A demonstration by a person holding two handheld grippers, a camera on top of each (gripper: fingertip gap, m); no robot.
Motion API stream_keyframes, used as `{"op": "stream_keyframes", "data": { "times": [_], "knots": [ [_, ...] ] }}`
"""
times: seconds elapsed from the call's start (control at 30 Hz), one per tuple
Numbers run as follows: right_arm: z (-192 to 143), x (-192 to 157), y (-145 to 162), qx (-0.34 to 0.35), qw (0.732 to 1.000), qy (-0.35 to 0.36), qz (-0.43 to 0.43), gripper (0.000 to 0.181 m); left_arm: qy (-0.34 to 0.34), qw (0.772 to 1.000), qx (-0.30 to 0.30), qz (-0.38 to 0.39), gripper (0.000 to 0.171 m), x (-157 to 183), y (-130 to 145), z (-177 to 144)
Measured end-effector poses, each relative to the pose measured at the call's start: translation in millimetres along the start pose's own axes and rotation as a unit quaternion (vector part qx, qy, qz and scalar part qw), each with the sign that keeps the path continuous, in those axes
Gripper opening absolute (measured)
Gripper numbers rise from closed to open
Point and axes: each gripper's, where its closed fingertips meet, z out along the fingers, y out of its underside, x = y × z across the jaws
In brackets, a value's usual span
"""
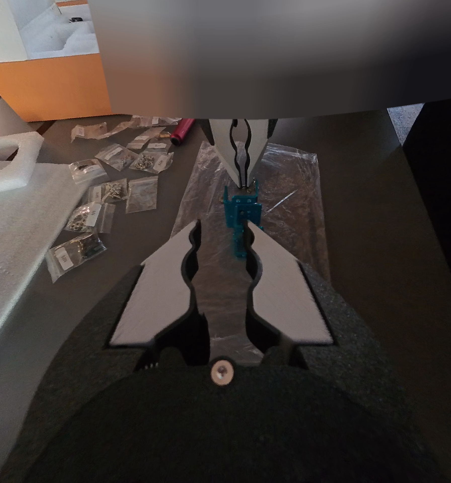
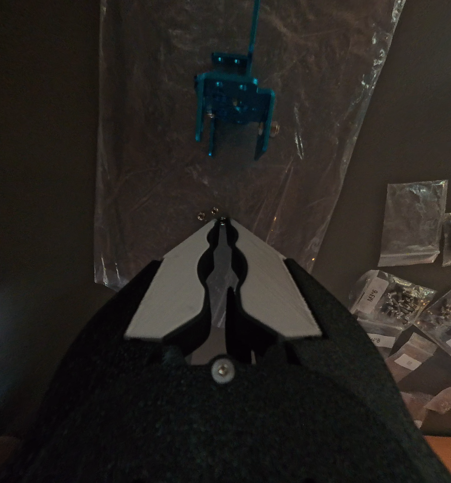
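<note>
While our left gripper (image 1: pixel 223 226) hangs with its jaws spread, the blue metal bracket (image 1: pixel 242 211) stands just past its right fingertip on the clear plastic sheet (image 1: pixel 292 198). Our right gripper (image 2: pixel 222 221) pinches 1 small nut (image 2: pixel 222 222) at its tips, 2 loose nuts (image 2: pixel 207 213) just left ahead. Bagged screws (image 1: pixel 109 189) lie left.

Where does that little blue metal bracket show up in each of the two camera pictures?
Left wrist view: the blue metal bracket sits just above centre, beyond the right finger of the left gripper, with the right gripper coming down at its far end.
Right wrist view: it lies in the upper middle, ahead of that gripper's nearly closed tips.
Shared landmark: the clear plastic sheet under it.
</note>
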Motion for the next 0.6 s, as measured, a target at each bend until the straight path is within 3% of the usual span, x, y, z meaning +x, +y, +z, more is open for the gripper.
{"op": "stream_keyframes", "data": {
  "times": [0.23,0.37,0.6],
  "knots": [
    [-2,-1,2,0.024,1.000,0.011,-0.002,0.003,0.011,1.000,-0.018,0.009,0.032,7,3,8],
    [-11,0,-1,0.072,0.997,0.008,0.003,0.000,0.007,0.999,-0.033,0.007,0.032,4,4,13],
    [-10,-3,3,0.056,0.998,0.010,0.001,0.002,0.012,0.999,-0.030,-0.003,0.032,1,0,19]
  ]
}}
